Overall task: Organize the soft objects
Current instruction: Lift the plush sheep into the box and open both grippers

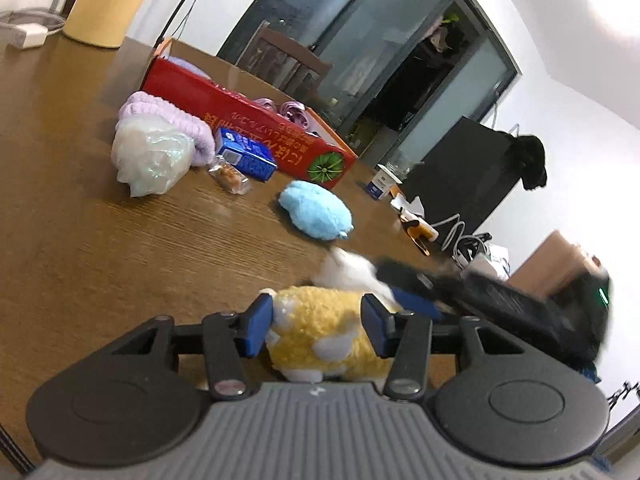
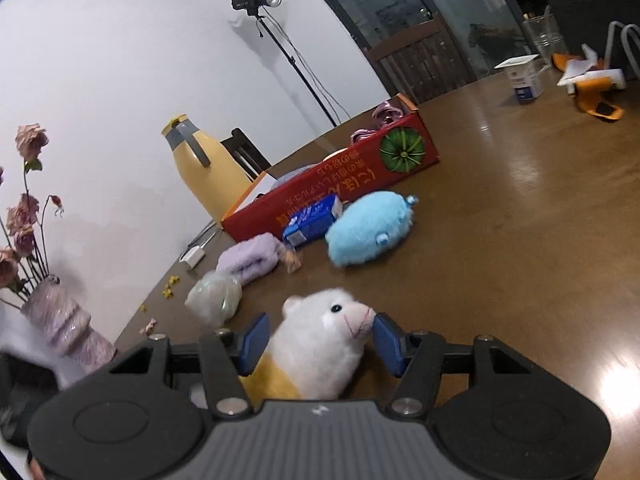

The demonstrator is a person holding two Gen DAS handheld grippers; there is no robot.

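Observation:
A yellow and white alpaca plush [image 1: 320,332] lies on the wooden table [image 1: 80,240]. My left gripper [image 1: 318,322] is shut on its yellow body. My right gripper [image 2: 318,340] is shut on its white head [image 2: 324,340], and shows blurred in the left wrist view [image 1: 460,292]. A blue plush [image 1: 316,208] [image 2: 370,228] lies in front of a red cardboard box [image 1: 248,128] [image 2: 332,196]. A purple fuzzy cloth [image 1: 168,120] [image 2: 250,260] and a clear plastic bundle [image 1: 150,158] [image 2: 214,294] lie left of it.
A blue carton [image 1: 246,154] and a small snack wrapper [image 1: 230,178] lie by the box. A yellow jug [image 2: 208,172], a vase of flowers [image 2: 64,320], a yogurt cup [image 2: 522,78], cables and orange items [image 2: 596,96] stand around the table.

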